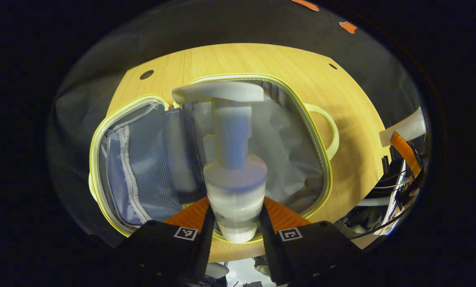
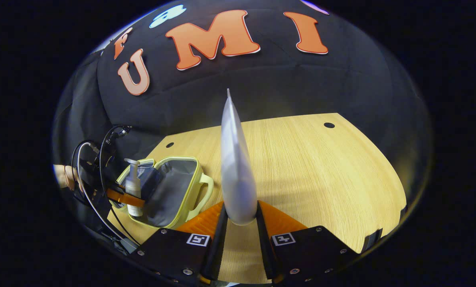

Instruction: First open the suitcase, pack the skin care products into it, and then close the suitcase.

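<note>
My left gripper point(image 1: 235, 217) is shut on a white pump bottle point(image 1: 234, 167), held upright above the open suitcase point(image 1: 142, 175), a pale yellow case with grey lining and a mesh pocket in its lid. In the right gripper view the same pump bottle point(image 2: 133, 187) hangs over the near edge of the suitcase point(image 2: 174, 187) in the left gripper point(image 2: 127, 198). My right gripper point(image 2: 239, 217) is shut on a white squeeze tube point(image 2: 234, 167), which stands upright, crimped end up, over the wooden table point(image 2: 321, 179) to the right of the case. The tube point(image 1: 405, 129) also appears at the right edge of the left gripper view.
The round-cornered wooden table point(image 1: 261, 59) has small dark holes point(image 1: 146, 74) near its far corners. The suitcase handle point(image 1: 327, 131) sticks out toward the right. A hand point(image 2: 66, 175) and black cables point(image 2: 98, 167) sit behind the left gripper. Black cloth wall surrounds the table.
</note>
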Action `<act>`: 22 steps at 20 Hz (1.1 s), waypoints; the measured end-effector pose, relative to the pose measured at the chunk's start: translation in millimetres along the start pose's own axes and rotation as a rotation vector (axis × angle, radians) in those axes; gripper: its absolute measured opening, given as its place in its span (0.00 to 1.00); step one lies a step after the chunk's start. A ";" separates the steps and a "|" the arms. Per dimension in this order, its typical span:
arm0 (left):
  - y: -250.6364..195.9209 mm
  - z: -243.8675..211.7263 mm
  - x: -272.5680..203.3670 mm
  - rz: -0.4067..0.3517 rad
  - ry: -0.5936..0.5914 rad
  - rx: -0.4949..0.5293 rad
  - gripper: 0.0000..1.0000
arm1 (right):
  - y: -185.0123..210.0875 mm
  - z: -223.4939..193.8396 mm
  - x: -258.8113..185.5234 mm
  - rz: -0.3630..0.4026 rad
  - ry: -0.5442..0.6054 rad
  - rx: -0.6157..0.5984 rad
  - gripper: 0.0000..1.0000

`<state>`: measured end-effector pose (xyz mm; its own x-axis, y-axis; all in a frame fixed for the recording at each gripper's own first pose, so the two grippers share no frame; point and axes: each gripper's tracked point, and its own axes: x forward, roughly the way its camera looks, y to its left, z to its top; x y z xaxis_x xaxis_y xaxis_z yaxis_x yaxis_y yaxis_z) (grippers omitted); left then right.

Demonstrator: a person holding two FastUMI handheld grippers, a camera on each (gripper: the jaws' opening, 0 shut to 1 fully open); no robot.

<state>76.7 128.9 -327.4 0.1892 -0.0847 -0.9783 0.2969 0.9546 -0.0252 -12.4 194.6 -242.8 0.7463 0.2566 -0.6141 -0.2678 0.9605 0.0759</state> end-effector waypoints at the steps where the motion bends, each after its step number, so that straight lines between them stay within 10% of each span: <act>1: 1.1 4.8 5.9 -0.004 0.004 0.003 0.59 | 0.8 1.4 -0.7 -0.007 0.002 0.008 0.42; 10: -4.4 27.8 36.3 -0.045 0.008 -0.001 0.63 | 20.2 9.2 -0.2 -0.014 0.018 0.025 0.42; 13: -11.8 36.5 30.2 -0.051 -0.021 -0.012 0.99 | 31.8 11.7 1.6 -0.001 0.023 0.020 0.43; 22: 19.4 78.8 -58.4 0.057 -0.401 0.000 0.99 | 96.6 47.7 9.4 0.078 0.055 -0.110 0.42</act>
<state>145.1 129.9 -254.6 0.5558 -0.1366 -0.8200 0.2751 0.9611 0.0264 -2.2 294.9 -203.7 0.6867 0.3210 -0.6522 -0.3912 0.9194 0.0406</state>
